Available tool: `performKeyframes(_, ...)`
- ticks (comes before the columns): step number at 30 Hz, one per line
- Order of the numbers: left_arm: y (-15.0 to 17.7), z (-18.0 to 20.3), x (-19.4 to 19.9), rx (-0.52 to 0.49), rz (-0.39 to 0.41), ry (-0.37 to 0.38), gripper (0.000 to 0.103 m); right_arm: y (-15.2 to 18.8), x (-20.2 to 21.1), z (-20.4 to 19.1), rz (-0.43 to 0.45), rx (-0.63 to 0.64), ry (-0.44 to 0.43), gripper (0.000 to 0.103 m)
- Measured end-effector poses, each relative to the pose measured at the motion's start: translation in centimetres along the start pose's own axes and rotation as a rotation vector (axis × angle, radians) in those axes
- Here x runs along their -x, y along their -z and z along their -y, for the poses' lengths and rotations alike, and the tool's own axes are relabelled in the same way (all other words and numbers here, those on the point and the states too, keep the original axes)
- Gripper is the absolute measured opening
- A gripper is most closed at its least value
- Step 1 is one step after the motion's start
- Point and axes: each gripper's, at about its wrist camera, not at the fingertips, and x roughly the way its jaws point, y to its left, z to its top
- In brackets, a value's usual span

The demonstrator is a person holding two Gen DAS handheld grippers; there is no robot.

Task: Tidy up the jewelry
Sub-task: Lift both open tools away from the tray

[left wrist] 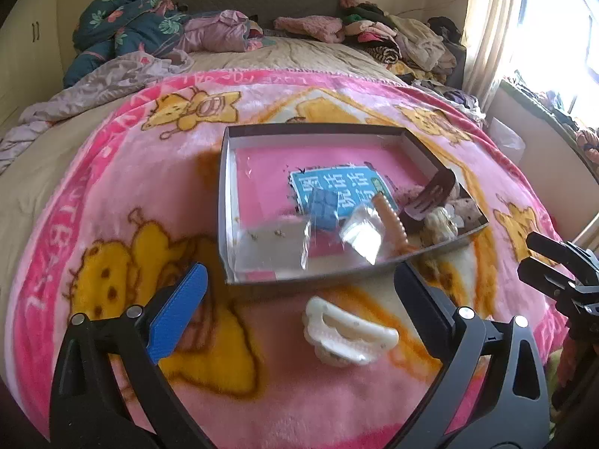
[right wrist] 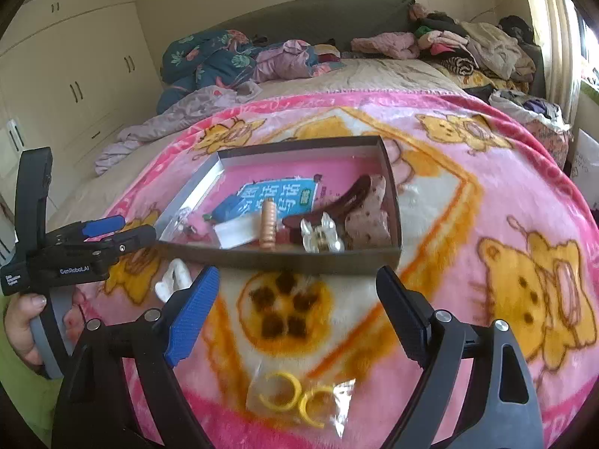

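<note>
A shallow cardboard box lies on the pink bear blanket. In it are a blue booklet, small clear bags, an orange beaded bracelet, a dark hair clip and a clear claw clip. A white claw clip lies on the blanket in front of the box. My left gripper is open just above and around it. A clear bag with yellow rings lies below my open, empty right gripper.
The pink blanket covers the near part of the bed. Piled clothes and bedding lie at the head of the bed. Wardrobes stand at left. A curtain and bright window are at right.
</note>
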Motion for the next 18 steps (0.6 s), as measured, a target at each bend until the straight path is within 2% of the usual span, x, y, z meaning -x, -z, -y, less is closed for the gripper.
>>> performKeyframes(18, 4.4, 1.6, 0.5, -0.043, -0.050, -0.007, 0.093, 5.3, 0.6, 0.0, -0.070, -0.003, 0.005, 0.086)
